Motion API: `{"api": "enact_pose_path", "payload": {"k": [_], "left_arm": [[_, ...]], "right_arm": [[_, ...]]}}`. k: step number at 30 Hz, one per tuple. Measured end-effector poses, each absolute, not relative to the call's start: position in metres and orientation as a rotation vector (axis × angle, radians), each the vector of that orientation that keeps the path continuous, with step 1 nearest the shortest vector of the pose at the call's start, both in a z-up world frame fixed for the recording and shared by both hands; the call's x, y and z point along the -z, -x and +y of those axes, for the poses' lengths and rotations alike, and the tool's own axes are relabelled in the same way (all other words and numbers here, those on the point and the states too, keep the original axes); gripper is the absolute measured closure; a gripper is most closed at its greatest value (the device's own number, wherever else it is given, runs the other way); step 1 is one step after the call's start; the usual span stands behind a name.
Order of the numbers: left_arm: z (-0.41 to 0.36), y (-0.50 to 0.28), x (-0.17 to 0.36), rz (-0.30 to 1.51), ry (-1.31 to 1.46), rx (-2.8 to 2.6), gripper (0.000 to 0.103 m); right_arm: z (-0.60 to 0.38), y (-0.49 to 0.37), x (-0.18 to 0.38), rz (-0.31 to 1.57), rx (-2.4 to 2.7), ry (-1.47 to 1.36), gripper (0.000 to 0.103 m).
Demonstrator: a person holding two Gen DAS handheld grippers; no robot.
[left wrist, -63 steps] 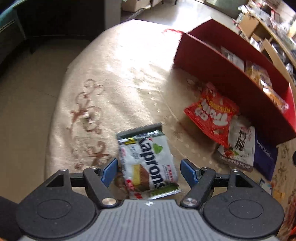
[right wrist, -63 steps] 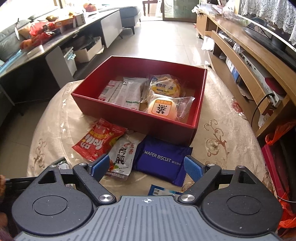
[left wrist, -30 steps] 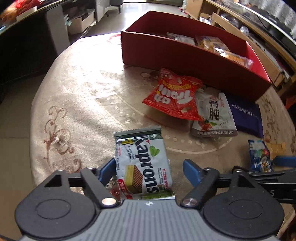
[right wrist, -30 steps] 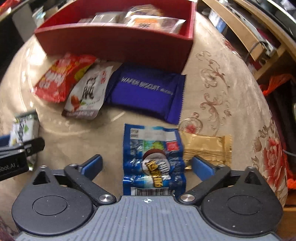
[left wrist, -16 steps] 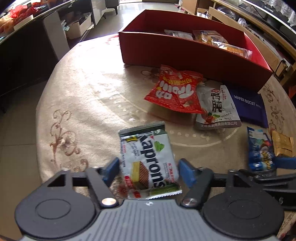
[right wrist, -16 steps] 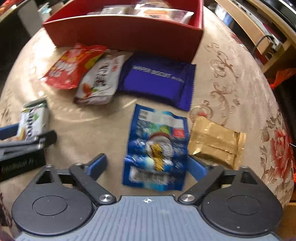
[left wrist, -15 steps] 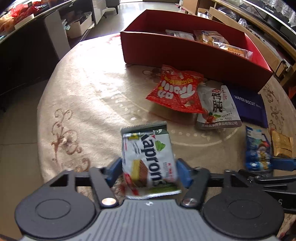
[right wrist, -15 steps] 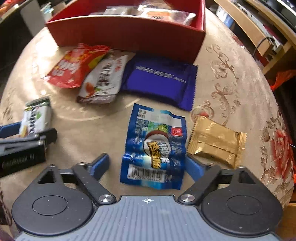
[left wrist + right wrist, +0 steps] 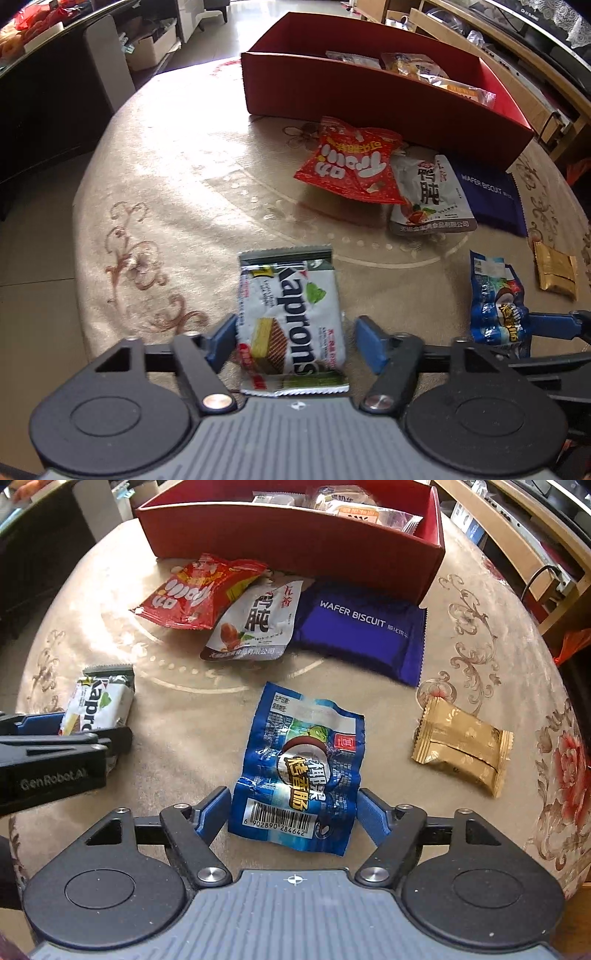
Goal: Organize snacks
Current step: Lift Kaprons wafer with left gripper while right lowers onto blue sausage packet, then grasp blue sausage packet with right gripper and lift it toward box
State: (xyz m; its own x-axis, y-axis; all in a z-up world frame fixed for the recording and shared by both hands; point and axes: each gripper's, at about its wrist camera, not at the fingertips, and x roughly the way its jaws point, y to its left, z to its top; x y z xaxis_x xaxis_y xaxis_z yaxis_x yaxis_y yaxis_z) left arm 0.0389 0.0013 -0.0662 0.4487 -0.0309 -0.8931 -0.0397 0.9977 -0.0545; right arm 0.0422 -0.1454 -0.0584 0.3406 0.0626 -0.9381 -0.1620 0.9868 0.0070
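Two hand-held grippers over a round table covered with a patterned cloth (image 9: pixel 480 602); each straddles one snack packet. The left gripper (image 9: pixel 295 341) has the white Kaprons wafer packet (image 9: pixel 291 314) between its blue pads. The left pad touches the packet's edge, a gap shows at the right pad, and the jaws are opening, so the packet is not clamped. The right gripper (image 9: pixel 293 812) stands over the crumpled blue packet (image 9: pixel 301 771). Its pads sit at the packet's two side edges, and its jaws are also opening. Whether the pads press the film cannot be told.

The red box (image 9: pixel 295 535) stands at the far side, already holding several wrapped snacks. Against its near wall lie the red packet (image 9: pixel 195 590), the white pouch (image 9: pixel 258 624) and the purple wafer biscuit pack (image 9: pixel 362 627); the gold packet (image 9: pixel 461 746) lies to the right.

Likely faults:
- With both grips slack, either packet may stay on the table or slide out when lifted.
- The blue packet's thin, wrinkled film may fold or slip between the pads rather than hold.
- The two grippers work close together near the table's near edge; a swing toward the box could make them collide.
- A carried packet could catch the box's near wall or drag the packets lying against it.
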Motion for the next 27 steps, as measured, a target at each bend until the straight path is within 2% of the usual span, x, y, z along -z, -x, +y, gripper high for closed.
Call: {"api": "enact_pose_path", "payload": {"k": [3, 6, 7, 8, 9, 10, 12, 19, 27], "left_arm": [[-0.001, -0.042, 0.068, 1.105, 0.076, -0.006, 0.023], [-0.001, -0.041, 0.068, 1.100, 0.091, -0.013, 0.023], [0.000, -0.041, 0.068, 1.099, 0.092, -0.014, 0.024], [-0.001, -0.040, 0.068, 1.099, 0.079, -0.018, 0.031], [-0.001, -0.039, 0.067, 1.098, 0.055, -0.031, 0.039], [-0.001, -0.037, 0.066, 1.093, 0.046, -0.030, 0.041], [0.004, -0.036, 0.065, 1.092, 0.061, -0.036, 0.049], [0.013, -0.035, 0.060, 1.114, 0.137, -0.024, 0.050], [0.010, -0.036, 0.040, 1.062, 0.150, -0.007, 0.050]], "right_arm": [[-0.145, -0.046, 0.061, 1.220, -0.148, 0.099, 0.016], [-0.143, -0.048, 0.062, 1.218, -0.141, 0.114, 0.012], [-0.143, -0.048, 0.062, 1.216, -0.144, 0.109, 0.012], [-0.144, -0.047, 0.061, 1.213, -0.144, 0.110, 0.013], [-0.144, -0.046, 0.060, 1.209, -0.144, 0.113, 0.015], [-0.144, -0.045, 0.059, 1.204, -0.143, 0.109, 0.023], [-0.148, -0.046, 0.057, 1.202, -0.130, 0.099, 0.026], [-0.146, -0.041, 0.043, 1.157, -0.132, 0.082, 0.026], [-0.143, -0.041, 0.025, 1.097, -0.138, 0.049, 0.027]]}}
